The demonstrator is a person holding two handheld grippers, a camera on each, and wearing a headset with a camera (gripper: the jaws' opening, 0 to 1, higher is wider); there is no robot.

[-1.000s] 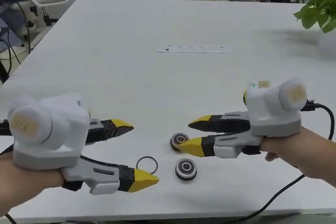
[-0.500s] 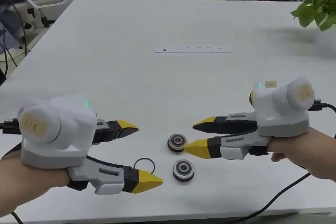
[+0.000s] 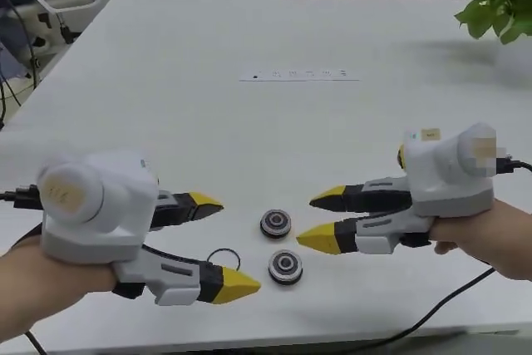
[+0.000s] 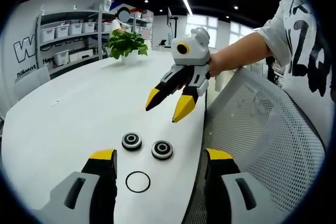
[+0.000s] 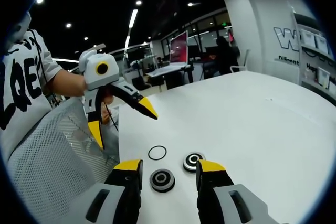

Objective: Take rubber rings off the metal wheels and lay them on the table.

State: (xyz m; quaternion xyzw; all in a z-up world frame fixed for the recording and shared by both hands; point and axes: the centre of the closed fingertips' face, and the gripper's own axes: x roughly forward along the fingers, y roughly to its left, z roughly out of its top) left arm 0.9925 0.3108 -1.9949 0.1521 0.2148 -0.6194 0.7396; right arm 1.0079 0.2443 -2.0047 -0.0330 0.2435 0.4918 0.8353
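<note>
on table (image 3: 249, 139): near wheel (image 3: 285, 266) just before far wheel (image 3: 275, 223) | ring (image 3: 224, 251) left of near wheel | power strip (image 3: 299, 75) well behind

metal wheels (image 3: 275, 223) — 2, both seemingly ringed | loose rubber ring (image 3: 224, 253) — 1

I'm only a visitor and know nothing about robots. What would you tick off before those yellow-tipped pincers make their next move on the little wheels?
1. Left gripper ready to grasp: ok, jaws wide apart and holding nothing.
2. Right gripper ready to grasp: ok, jaws apart and empty.
3. One rubber ring laid on the table: ok, it lies flat beside the wheels.
4. Farther wheel and nearer wheel easy to get at: ok, both lie flat between the two grippers.
5. Which wheel has a ring to remove: cannot tell, the rims are too small to read.
</note>
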